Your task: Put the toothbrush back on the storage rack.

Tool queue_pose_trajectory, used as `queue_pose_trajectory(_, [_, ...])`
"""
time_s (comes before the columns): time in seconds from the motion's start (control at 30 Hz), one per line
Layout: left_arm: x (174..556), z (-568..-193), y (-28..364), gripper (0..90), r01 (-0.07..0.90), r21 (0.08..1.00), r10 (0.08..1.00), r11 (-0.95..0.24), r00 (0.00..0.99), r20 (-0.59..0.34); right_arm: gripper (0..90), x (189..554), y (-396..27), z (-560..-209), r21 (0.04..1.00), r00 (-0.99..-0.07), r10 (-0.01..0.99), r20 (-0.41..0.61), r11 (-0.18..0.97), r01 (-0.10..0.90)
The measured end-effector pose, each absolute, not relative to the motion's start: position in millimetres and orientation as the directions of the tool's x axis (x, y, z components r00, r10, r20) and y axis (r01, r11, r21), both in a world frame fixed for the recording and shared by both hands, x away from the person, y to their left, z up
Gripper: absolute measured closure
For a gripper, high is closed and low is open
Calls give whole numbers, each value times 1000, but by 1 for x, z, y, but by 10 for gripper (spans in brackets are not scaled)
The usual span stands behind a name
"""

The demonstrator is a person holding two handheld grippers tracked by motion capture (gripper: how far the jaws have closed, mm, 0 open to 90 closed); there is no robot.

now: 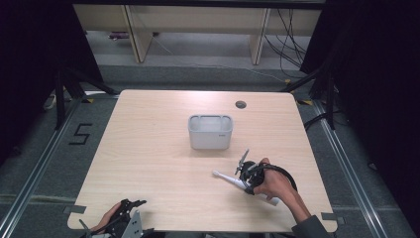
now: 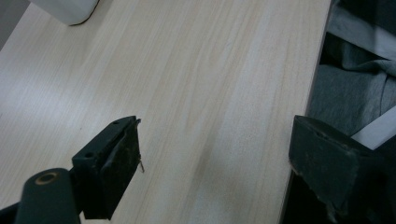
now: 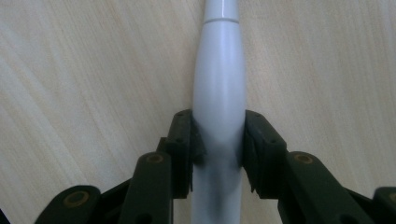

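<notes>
A white electric toothbrush [image 1: 233,180] lies on the wooden table [image 1: 148,163] at the front right, its head pointing left. My right gripper [image 1: 249,184] is shut on its handle. In the right gripper view both jaws press the sides of the toothbrush handle [image 3: 218,102], which runs up and away over the table. A grey-white rectangular container [image 1: 210,132] stands near the table's middle, well behind the toothbrush. My left gripper [image 1: 130,207] rests at the front left edge, open. In the left gripper view its fingers [image 2: 112,161] stand wide apart over bare wood with nothing between them.
A small round cable hole [image 1: 240,104] sits at the table's back right. A corner of the container [image 2: 70,10] appears at the top left of the left gripper view. Grey clothing [image 2: 355,93] lies past the table edge there. Desk legs and cables stand beyond the table.
</notes>
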State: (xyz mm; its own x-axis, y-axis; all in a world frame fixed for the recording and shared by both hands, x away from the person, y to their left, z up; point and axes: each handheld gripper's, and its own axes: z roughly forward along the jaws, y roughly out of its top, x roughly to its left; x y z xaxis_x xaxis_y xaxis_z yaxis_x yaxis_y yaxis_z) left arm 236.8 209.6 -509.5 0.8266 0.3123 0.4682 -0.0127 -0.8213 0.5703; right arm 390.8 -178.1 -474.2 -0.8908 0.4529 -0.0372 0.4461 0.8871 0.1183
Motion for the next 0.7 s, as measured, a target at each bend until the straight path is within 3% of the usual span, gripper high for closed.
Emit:
queue_pose_trajectory(0.1, [237, -510, 210, 160, -12, 571, 313, -821, 826, 468, 662, 392, -176, -474, 98, -885, 463, -40, 884, 458])
queue_pose_trajectory(0.17, [237, -509, 210, 160, -13, 571, 312, -821, 827, 467, 663, 396, -176, -474, 101, -912, 408, -43, 910, 402])
queue_pose_trajectory(0.23, [237, -510, 210, 160, -12, 569, 312, -822, 826, 469, 663, 396, -175, -474, 79, -894, 447, -19, 892, 444])
queue_pose_trajectory(0.7, [237, -510, 209, 160, -13, 570, 311, -822, 828, 467, 666, 400, -170, -474, 40, -893, 449, -5, 893, 449])
